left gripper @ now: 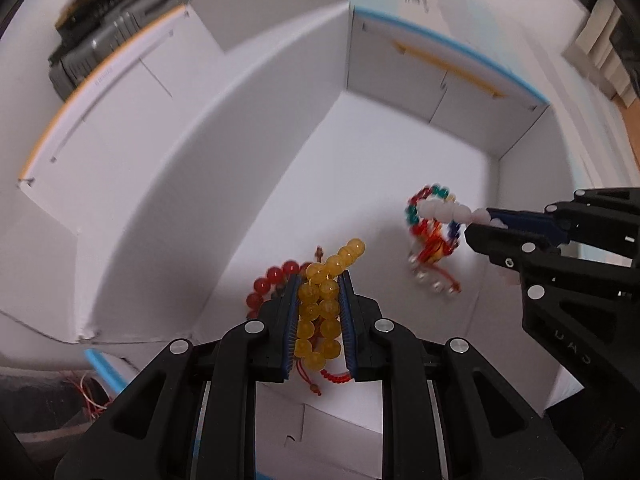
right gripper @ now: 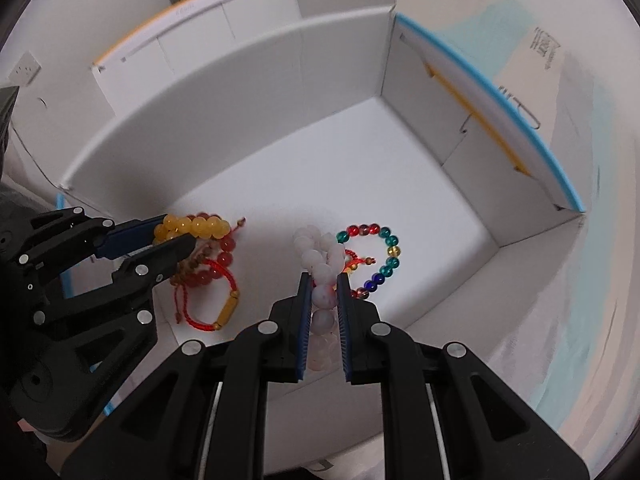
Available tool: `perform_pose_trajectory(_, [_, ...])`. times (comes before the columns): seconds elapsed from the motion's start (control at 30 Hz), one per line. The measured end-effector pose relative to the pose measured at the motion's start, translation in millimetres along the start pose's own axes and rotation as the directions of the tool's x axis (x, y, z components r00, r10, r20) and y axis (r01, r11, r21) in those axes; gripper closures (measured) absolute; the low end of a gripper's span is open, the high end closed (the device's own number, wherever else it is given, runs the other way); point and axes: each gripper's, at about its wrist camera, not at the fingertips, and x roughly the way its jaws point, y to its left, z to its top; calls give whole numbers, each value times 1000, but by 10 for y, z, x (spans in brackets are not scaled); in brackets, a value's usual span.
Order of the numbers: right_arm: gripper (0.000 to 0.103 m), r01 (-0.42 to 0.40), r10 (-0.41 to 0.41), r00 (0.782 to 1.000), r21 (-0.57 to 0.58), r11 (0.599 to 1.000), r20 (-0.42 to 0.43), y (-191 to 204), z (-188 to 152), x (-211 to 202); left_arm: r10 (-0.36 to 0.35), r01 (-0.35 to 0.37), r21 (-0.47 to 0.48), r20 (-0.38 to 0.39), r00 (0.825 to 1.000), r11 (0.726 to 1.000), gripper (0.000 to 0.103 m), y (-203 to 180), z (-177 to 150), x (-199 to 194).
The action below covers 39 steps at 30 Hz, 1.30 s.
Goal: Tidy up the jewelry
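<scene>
My left gripper (left gripper: 319,280) is shut on a yellow bead bracelet (left gripper: 320,312) and holds it inside an open white box (left gripper: 256,184); it also shows in the right wrist view (right gripper: 176,232) with the yellow beads (right gripper: 196,225). My right gripper (right gripper: 322,278) is shut on a white bead bracelet (right gripper: 320,264), also inside the box (right gripper: 320,168); the left wrist view shows it (left gripper: 476,222) with the white beads (left gripper: 444,211). A red bead bracelet (right gripper: 222,260), a red cord bracelet (right gripper: 216,312) and a multicoloured bead bracelet (right gripper: 380,256) lie on the box floor.
The box flaps (right gripper: 500,120) stand open around the floor. A grey device (left gripper: 100,40) sits beyond the box at the far left. Red cords (left gripper: 88,400) lie outside the box's near-left corner.
</scene>
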Motion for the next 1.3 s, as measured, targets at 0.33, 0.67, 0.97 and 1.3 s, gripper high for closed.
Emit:
perform_pose_trajectory(0.33, [91, 12, -14, 990, -15, 1000, -139, 19, 89, 455, 7, -1, 36, -187, 982, 999, 85, 10, 14, 395])
perform_pose_trajectory(0.67, [88, -5, 5, 991, 4, 1000, -134, 13, 139, 442, 15, -12, 18, -191, 982, 1000, 81, 50, 36, 398])
perform_pose_trajectory(0.97, [46, 3, -3, 1000, 22, 1000, -29, -5, 96, 92, 48, -47, 5, -93, 995, 999, 55, 40, -103, 104])
perform_pose_trajectory(1.3, [20, 12, -22, 981, 51, 999, 192, -86, -100, -557, 94, -87, -82, 94, 991, 993, 14, 167, -223, -506])
